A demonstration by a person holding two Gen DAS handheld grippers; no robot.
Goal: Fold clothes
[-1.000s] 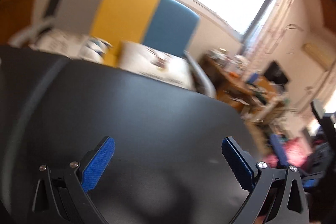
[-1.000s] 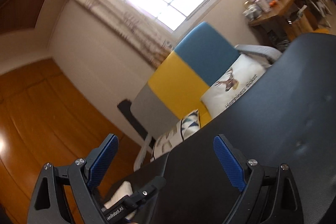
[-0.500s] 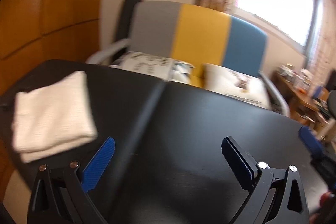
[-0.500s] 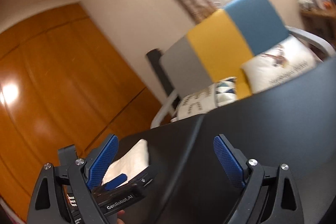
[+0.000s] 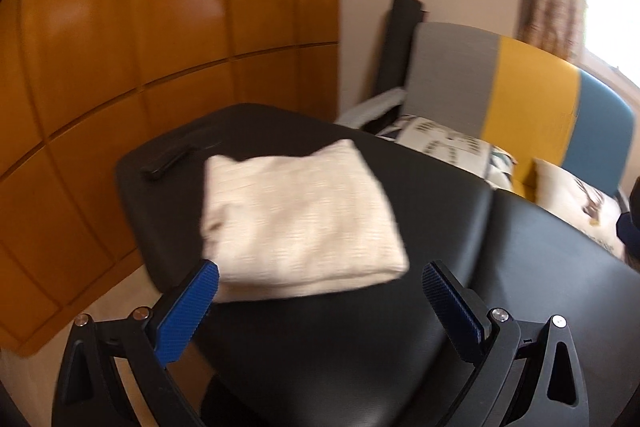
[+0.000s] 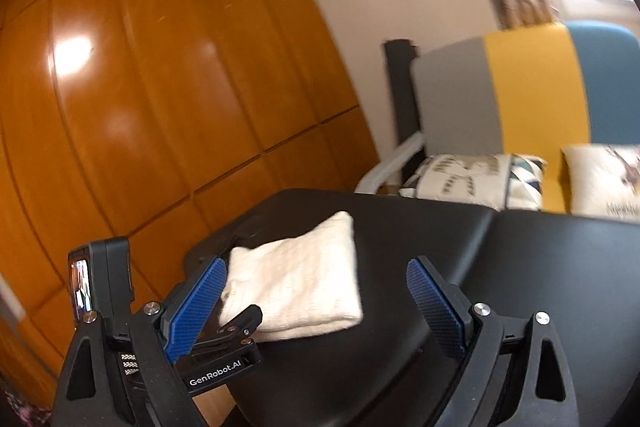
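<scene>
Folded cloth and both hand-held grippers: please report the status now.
Left hand-held gripper open, empty. Right hand-held gripper open, empty. Cream folded cloth lies flat on black table, untouched. Small dark object beyond it, not blocking.

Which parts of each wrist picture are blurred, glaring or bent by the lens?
Left wrist view: the folded cream garment is smeared by motion blur, the wooden panels bow with fisheye distortion, and the window corner is blown out. Right wrist view: a bright glare spot sits on the panels, the striped chair is soft, and the right gripper stays sharp.
</scene>
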